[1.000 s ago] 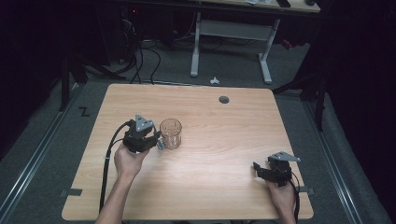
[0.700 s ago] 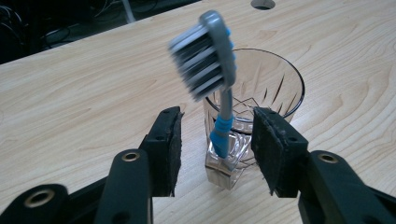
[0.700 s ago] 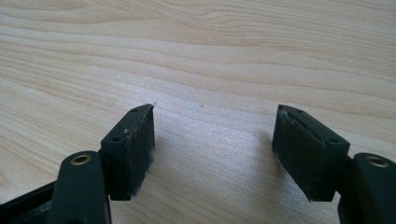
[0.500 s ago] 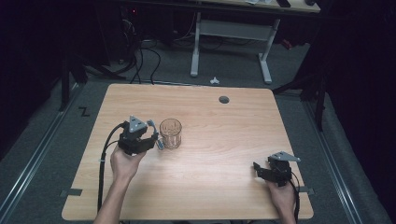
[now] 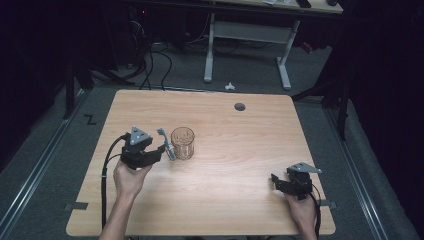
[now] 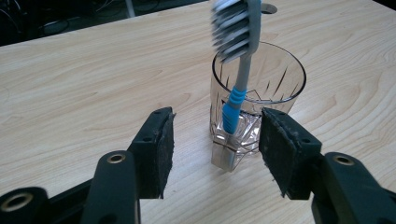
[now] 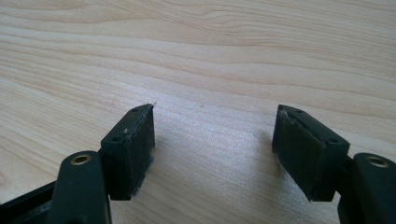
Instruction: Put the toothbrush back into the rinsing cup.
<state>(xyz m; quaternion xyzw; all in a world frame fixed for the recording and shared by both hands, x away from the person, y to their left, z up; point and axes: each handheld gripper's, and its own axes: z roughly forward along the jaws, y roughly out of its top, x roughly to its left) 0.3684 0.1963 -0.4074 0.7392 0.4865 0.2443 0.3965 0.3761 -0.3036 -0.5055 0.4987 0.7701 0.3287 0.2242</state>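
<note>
Toothbrush (image 6: 236, 70) with grey-blue handle leans against my clear cut-glass tumbler (image 6: 258, 98), free between my just-parted left fingers (image 6: 161, 149); only withdrawing remains.

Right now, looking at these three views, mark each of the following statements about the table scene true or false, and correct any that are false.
1. The toothbrush stands bristle end up against the glass. True.
2. The left gripper is clamped on the toothbrush handle. False: its jaws have just been opening, and the handle stands between the pads without touching them.
3. The right gripper holds a second toothbrush. False: its jaws are open over bare table, with nothing between them.
4. The toothbrush handle has a blue grip section. True.
5. The glass lies tipped on its side. False: it stands upright on the table.
</note>
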